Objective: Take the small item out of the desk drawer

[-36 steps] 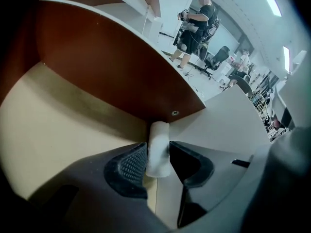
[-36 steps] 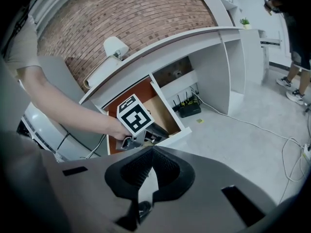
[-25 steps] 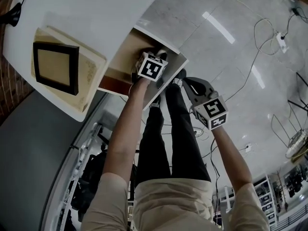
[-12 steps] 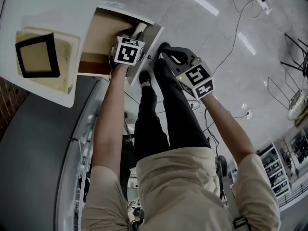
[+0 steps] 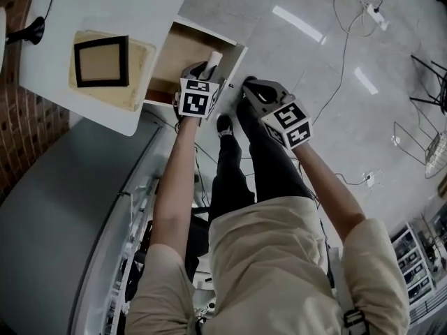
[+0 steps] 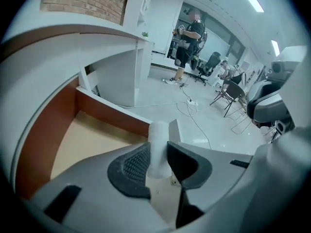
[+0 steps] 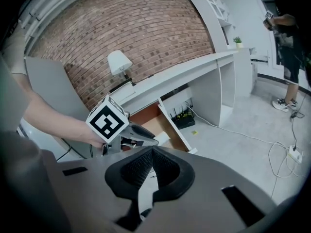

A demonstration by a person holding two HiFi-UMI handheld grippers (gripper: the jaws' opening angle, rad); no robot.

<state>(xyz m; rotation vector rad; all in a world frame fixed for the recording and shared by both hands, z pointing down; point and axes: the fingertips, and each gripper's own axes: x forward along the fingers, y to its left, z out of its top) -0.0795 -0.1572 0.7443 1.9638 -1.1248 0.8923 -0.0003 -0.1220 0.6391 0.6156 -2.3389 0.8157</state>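
Over the open drawer (image 6: 92,135), the left tool (image 6: 158,155) clamps a white roll (image 6: 158,132) (right tool (image 7: 149,154) closed, empty).

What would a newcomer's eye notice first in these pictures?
A small white roll stands out first, clamped between the jaws of the left gripper at the open drawer. Just right of the drawer, the right gripper has its jaws shut on nothing. A black-framed picture lies on the white desk.
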